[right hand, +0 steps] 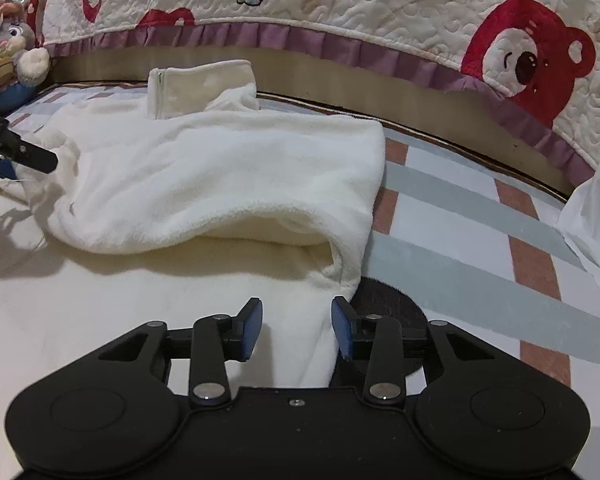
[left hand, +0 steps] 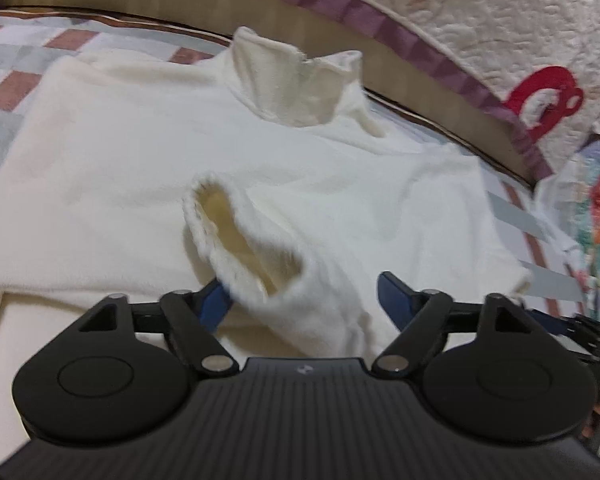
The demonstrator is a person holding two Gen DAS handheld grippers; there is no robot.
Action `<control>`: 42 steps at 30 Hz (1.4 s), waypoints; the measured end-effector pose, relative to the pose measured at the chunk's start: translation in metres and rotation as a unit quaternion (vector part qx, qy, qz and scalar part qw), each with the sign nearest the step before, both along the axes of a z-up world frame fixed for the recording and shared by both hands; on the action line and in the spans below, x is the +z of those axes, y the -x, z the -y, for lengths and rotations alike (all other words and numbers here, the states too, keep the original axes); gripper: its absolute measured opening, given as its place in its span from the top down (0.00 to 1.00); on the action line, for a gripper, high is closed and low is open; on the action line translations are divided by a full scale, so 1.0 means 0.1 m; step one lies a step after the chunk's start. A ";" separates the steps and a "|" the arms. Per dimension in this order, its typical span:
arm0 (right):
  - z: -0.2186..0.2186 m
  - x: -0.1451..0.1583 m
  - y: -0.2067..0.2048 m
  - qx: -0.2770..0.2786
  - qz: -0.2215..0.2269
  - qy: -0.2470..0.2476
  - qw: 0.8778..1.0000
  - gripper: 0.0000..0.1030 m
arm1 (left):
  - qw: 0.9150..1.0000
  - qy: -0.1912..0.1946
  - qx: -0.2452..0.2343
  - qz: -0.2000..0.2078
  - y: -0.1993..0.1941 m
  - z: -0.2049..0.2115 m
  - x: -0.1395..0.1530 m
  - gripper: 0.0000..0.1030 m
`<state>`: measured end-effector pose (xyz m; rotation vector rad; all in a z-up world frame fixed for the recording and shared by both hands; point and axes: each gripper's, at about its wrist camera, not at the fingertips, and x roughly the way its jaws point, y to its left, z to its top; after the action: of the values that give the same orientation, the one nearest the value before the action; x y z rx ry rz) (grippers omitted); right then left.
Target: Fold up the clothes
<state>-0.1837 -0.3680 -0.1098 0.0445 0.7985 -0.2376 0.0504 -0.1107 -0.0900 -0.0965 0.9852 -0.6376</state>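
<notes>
A white fleece sweater (left hand: 120, 152) with a high zip collar (left hand: 296, 80) lies spread on the bed. In the left wrist view its sleeve cuff (left hand: 240, 236) droops between the wide-apart blue pads of my left gripper (left hand: 306, 300), and neither pad presses on it. In the right wrist view the sweater (right hand: 220, 168) has one part folded over itself, its collar (right hand: 200, 88) at the back. A strip of its fabric runs between the parted fingers of my right gripper (right hand: 297, 328), loose. My left gripper's tip (right hand: 32, 156) shows at the left edge.
The bedsheet (right hand: 460, 216) is striped grey, white and brick red. A quilt with red bears (right hand: 532, 60) and a purple frill hangs along the back. A plush toy (right hand: 12, 48) sits at the back left. A white cloth (right hand: 596, 208) lies at the right.
</notes>
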 end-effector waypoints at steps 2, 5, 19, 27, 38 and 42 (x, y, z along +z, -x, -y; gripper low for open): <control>0.00 0.07 0.02 -0.001 0.019 -0.016 1.000 0.59 | 1.000 -0.029 0.005 0.010 -0.04 0.07 -0.09 0.23; -0.02 0.13 0.01 -0.008 0.032 -0.019 0.999 0.59 | 0.998 -0.053 0.001 0.046 0.00 0.12 -0.10 0.82; 0.16 -0.19 -0.26 -0.053 -0.004 0.061 0.997 0.78 | 0.975 -0.037 0.003 0.220 -0.27 -0.17 0.63 0.84; 0.19 -0.23 -0.21 -0.059 0.004 0.044 0.997 0.83 | 0.988 -0.072 0.009 0.133 -0.44 -0.25 -0.01 0.84; 0.25 -0.26 -0.20 -0.067 0.004 0.022 0.998 0.83 | 0.984 -0.133 0.032 0.118 -0.58 -0.37 -0.10 0.59; 0.25 -0.26 -0.20 -0.065 0.002 0.021 0.998 0.83 | 0.982 -0.138 0.029 0.122 -0.58 -0.50 -0.04 0.54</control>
<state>-0.1634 -0.3932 -0.1355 0.0575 0.7880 -0.3780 0.1082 -0.0610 -0.0936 0.1948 0.8209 -0.4421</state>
